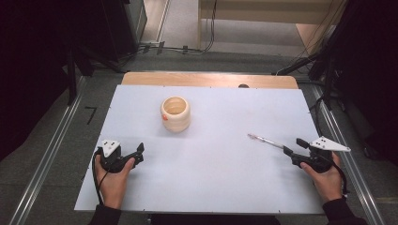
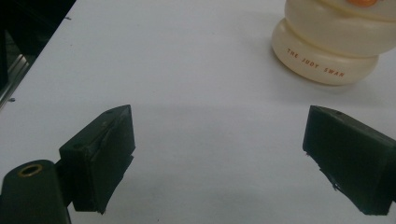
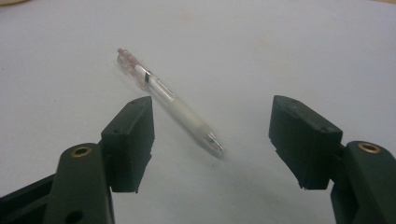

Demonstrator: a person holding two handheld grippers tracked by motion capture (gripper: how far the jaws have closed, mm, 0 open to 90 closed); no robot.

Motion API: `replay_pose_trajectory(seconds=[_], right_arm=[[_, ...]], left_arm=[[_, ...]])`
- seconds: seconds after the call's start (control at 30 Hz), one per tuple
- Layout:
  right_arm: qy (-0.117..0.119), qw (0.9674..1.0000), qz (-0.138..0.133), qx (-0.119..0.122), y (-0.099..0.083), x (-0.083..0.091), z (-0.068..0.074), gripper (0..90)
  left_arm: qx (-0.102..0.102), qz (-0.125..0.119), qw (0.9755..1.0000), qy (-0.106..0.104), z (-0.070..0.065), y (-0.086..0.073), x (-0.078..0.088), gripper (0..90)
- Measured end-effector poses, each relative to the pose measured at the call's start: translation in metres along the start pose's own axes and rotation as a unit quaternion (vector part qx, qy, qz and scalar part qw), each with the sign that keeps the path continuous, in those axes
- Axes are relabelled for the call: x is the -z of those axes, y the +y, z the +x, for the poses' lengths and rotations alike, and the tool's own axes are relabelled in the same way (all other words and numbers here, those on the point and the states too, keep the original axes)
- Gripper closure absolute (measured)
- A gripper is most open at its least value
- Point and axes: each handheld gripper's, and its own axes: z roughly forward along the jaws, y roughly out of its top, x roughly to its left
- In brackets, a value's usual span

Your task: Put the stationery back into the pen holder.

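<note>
A cream ceramic cup (image 1: 176, 113) stands upright on the white table top (image 1: 211, 164), left of the middle; in the left gripper view the cup (image 2: 329, 46) is at the top right, with small orange lettering. A clear pen (image 1: 265, 140) lies flat at the right. My right gripper (image 1: 292, 146) is open right at the pen's near end. In the right gripper view the pen (image 3: 170, 100) lies on the table, its tip reaching between the wide jaws of the right gripper (image 3: 212, 140), which do not touch it. My left gripper (image 1: 137, 152) rests open and empty at the front left, its jaws (image 2: 219, 161) wide apart.
A wooden strip (image 1: 209, 79) runs along the far edge of the white top. Metal rails (image 1: 47, 159) flank the table on both sides, with dark stands and cables (image 1: 178, 48) on the floor beyond. White surface stretches between the two grippers.
</note>
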Motion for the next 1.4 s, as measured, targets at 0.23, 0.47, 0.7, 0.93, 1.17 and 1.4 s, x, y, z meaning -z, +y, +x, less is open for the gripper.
replay_pose_trajectory(seconds=[0.23,0.47,0.7,0.93,1.17,1.4], right_arm=[[0.005,0.9999,0.011,0.009,0.002,-0.008,0.002,31.3],[0.009,0.9996,0.021,0.014,0.003,-0.014,0.003,33.4],[0.014,0.9994,0.031,0.012,0.003,-0.018,0.002,36.9],[0.012,0.9986,0.048,0.019,0.007,-0.024,0.001,40.7],[0.019,0.9972,0.070,0.022,0.010,-0.031,0.001,45.5],[0.024,0.9969,0.072,0.022,0.011,-0.032,0.001,48.4]], left_arm=[[0.001,0.000,1.0000,-0.001,0.000,0.000,0.000,9.7],[0.002,0.000,1.0000,-0.001,0.000,0.000,0.000,9.7],[0.002,0.000,1.0000,-0.001,0.000,0.000,-0.001,9.7],[0.002,0.000,1.0000,-0.001,0.000,0.000,-0.001,9.7],[0.003,0.000,1.0000,-0.001,0.001,0.000,0.000,9.7],[0.003,0.000,1.0000,-0.002,0.000,0.000,-0.001,9.7]])
